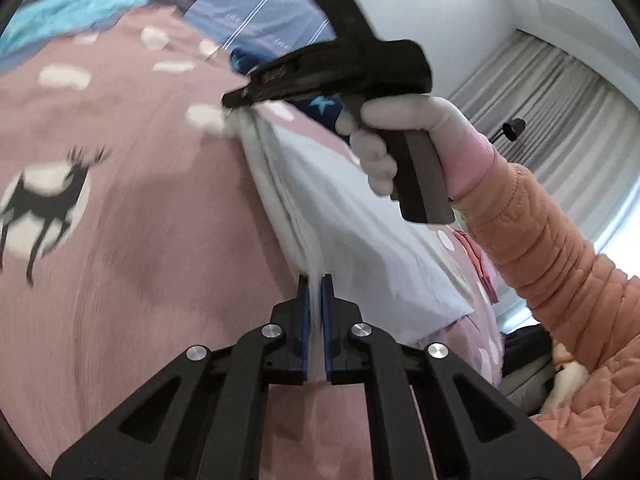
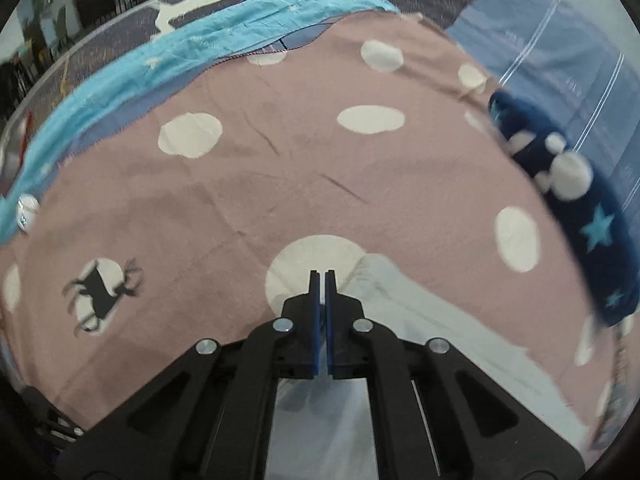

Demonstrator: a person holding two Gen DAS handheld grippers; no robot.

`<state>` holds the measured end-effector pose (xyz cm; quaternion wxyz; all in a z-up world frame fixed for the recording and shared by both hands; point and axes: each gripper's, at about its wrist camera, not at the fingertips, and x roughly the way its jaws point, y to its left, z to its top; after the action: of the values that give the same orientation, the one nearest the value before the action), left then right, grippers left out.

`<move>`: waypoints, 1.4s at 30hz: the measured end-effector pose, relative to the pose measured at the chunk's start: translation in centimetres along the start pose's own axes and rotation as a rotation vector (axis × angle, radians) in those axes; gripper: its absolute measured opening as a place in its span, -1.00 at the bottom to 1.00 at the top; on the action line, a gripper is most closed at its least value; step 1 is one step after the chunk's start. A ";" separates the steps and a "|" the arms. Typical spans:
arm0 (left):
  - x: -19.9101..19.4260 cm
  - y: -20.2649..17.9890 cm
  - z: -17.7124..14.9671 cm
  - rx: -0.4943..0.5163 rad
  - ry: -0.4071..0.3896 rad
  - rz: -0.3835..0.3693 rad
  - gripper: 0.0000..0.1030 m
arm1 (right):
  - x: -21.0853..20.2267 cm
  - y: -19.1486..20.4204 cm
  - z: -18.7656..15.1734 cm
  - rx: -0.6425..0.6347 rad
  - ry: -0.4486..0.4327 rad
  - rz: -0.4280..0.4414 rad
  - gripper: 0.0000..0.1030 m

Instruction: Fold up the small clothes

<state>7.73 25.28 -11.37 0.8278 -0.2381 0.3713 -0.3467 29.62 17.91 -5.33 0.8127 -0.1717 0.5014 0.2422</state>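
In the left wrist view, the left gripper has its blue-padded fingers nearly closed on a bunched edge of the small white cloth garment. The garment stretches taut up and away to the right gripper, whose black fingertips pinch its far end. A white-gloved right hand wraps the right gripper's black handle, with a quilted orange sleeve behind it. The garment hangs above the pink bed cover with white dots and a black deer print. Only this view shows the hand, the sleeve, a grey pleated curtain and the garment's full span between both grippers.

In the right wrist view, the right gripper has its fingers narrowed to a thin slit; from here I cannot tell whether cloth sits between them. The white garment appears only as a pale sheet spreading below and to the right of the fingers. This view alone shows a bright blue fabric strip along the pink cover's far edge and a dark navy star-patterned fabric at its right edge.
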 end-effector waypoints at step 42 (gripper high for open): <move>0.0 0.1 -1.5 0.014 0.033 -0.055 -0.68 | 0.6 0.0 4.6 0.103 0.275 -0.184 -0.99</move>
<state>6.59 25.16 -12.33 0.8133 -0.2367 0.3757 -0.3761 33.18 20.44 -3.82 0.7629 -0.2064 0.6018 0.1148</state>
